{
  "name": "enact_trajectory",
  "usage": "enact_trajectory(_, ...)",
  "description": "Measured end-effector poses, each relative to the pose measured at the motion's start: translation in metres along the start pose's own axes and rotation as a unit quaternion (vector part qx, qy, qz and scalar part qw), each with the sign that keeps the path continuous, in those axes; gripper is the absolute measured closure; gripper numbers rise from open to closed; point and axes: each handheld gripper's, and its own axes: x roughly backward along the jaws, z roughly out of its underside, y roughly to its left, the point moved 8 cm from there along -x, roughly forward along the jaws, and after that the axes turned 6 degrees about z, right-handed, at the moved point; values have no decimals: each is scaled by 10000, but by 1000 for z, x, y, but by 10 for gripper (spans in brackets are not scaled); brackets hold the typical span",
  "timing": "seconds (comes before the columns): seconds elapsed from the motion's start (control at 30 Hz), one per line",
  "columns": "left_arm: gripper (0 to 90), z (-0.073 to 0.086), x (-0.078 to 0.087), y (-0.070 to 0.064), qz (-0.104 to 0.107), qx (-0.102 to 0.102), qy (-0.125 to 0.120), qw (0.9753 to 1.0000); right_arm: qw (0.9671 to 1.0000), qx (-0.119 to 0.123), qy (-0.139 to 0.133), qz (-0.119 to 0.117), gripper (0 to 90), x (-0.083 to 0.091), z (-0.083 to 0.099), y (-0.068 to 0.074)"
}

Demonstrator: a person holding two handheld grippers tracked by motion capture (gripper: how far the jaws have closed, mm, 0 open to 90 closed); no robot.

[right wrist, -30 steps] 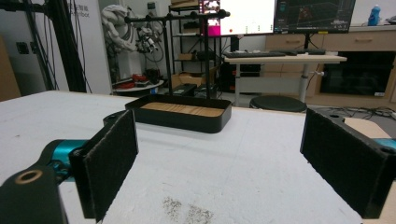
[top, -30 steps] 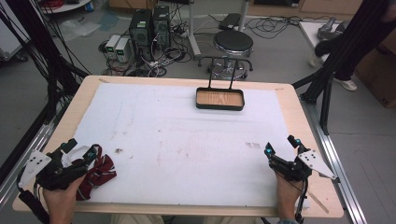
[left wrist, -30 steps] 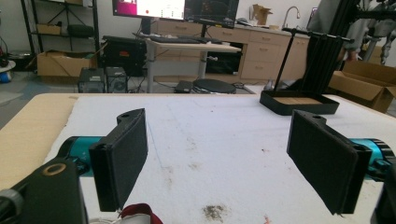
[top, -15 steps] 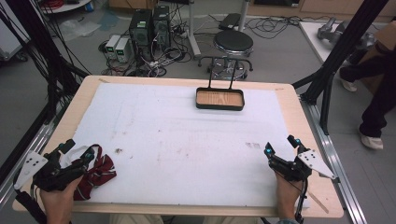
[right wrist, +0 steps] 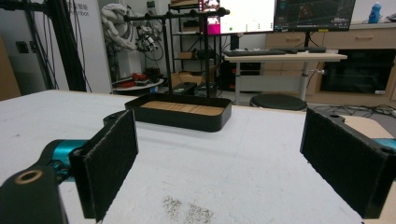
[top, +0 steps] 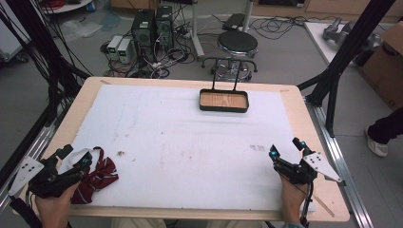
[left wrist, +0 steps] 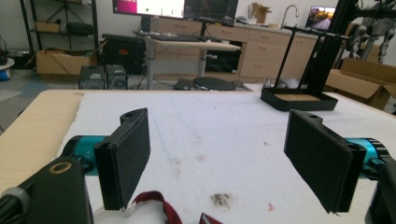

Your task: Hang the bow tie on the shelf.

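A dark red bow tie with a white strap (top: 97,175) lies on the white mat near the front left corner. My left gripper (top: 73,157) is over its left part, open, jaws wide apart; the tie's red loop (left wrist: 156,199) shows just below and between the jaws. My right gripper (top: 286,149) rests near the front right of the mat, open, with nothing between its jaws. A black tray with a wooden bottom and an upright rack (top: 224,100) stands at the far middle of the table; it sits straight ahead in the right gripper view (right wrist: 180,112).
The white mat (top: 190,142) covers most of the wooden table (top: 304,118). Small dark stains (top: 120,153) mark the mat near the tie. Beyond the far edge stand a stool (top: 236,45) and computer boxes (top: 152,23). A person's shoe (top: 378,147) shows at the right.
My left gripper has edged slightly forward over the bow tie. The person at the right has walked further out of view. My right gripper has stayed put.
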Motion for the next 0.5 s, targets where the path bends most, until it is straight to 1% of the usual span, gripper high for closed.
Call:
enact_trajectory(0.03, 245, 4, 1, 0, 33, 26, 154, 9999, 10000, -3, -1, -7, 103, 0, 0, 0)
enact_trajectory(0.07, 250, 8, 2, 1, 22, 20, 283, 9996, 10000, -17, 3, 0, 103, 0, 0, 0)
enact_trajectory(0.13, 250, 15, 4, 2, -31, -13, 467, 9989, 10000, -17, -1, -4, 103, 0, 0, 0)
enact_trajectory(0.23, 251, 27, 7, 2, -53, -14, 823, 9966, 10000, -31, -4, -14, 103, 0, 0, 0)
enact_trajectory(0.27, 251, 32, 8, 2, -79, -51, 953, 9954, 10000, -27, -12, -13, 103, 0, 0, -1)
enact_trajectory(0.3, 254, 38, 9, 3, -156, -164, 1162, 9930, 10000, -63, 14, -2, 103, 1, 0, 0)
enact_trajectory(0.33, 261, 42, 10, 4, -226, -267, 1299, 9909, 10000, -57, 6, -3, 103, 0, 0, -1)
enact_trajectory(0.37, 274, 47, 11, 7, -283, -355, 1455, 9883, 10000, -42, -9, -5, 103, 0, 0, -1)
enact_trajectory(0.4, 302, 50, 11, 8, -266, -353, 1519, 9874, 10000, -41, -2, -11, 103, 0, 0, -1)
enact_trajectory(0.47, 307, 54, 11, 10, -254, -321, 1612, 9861, 10000, -61, -2, -19, 103, 0, 0, -1)
enact_trajectory(0.5, 308, 56, 10, 11, -237, -294, 1689, 9849, 10000, -56, 7, -18, 103, 0, 0, -1)
